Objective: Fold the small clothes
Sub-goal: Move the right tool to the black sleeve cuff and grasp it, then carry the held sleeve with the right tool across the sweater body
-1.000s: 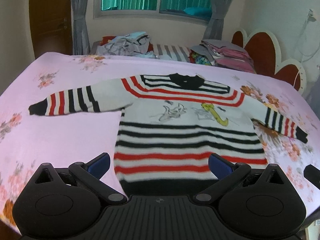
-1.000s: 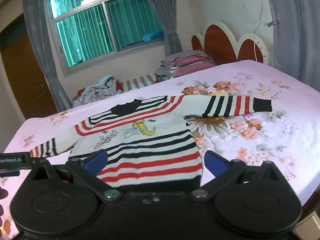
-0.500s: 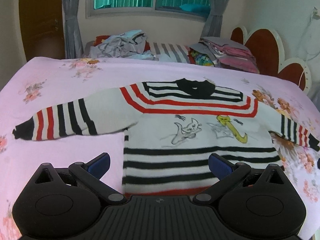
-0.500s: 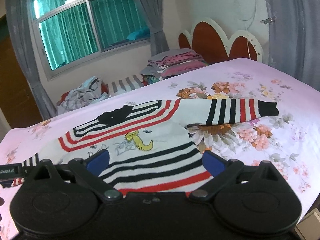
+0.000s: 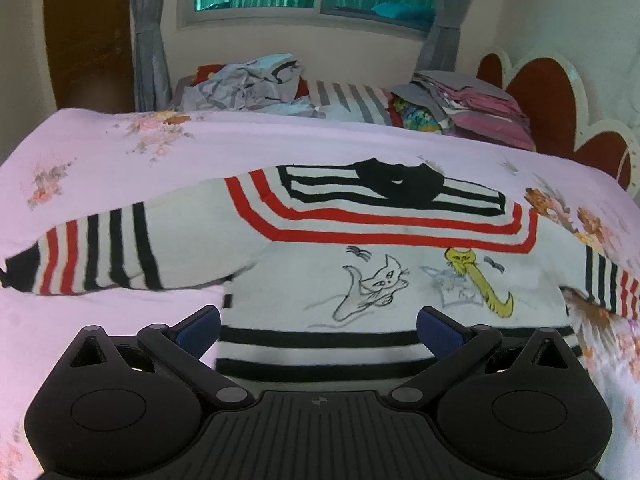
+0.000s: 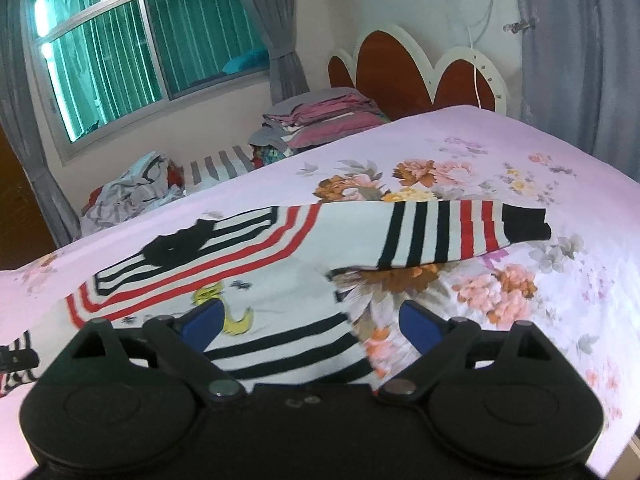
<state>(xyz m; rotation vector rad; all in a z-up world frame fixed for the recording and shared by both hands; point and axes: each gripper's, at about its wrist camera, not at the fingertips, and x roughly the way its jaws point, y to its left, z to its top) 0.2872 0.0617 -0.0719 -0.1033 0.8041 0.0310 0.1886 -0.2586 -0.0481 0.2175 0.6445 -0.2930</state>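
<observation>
Left wrist view: the sweater [image 5: 360, 264] lies flat and face up on the bed [image 5: 120, 152], sleeves spread wide, ready for folding. Left tongs [image 5: 318, 326] gape wide over its lower body, holding nothing. Right tongs [image 6: 310, 322] are open too, jaws just narrowing, straddling the sweater's side edge below the right sleeve [image 6: 440, 236] without pinching it. Beyond the bed sit a crumpled pile [image 5: 248, 84] and folded stack [image 5: 472, 108], well apart; nothing blocks the way.
</observation>
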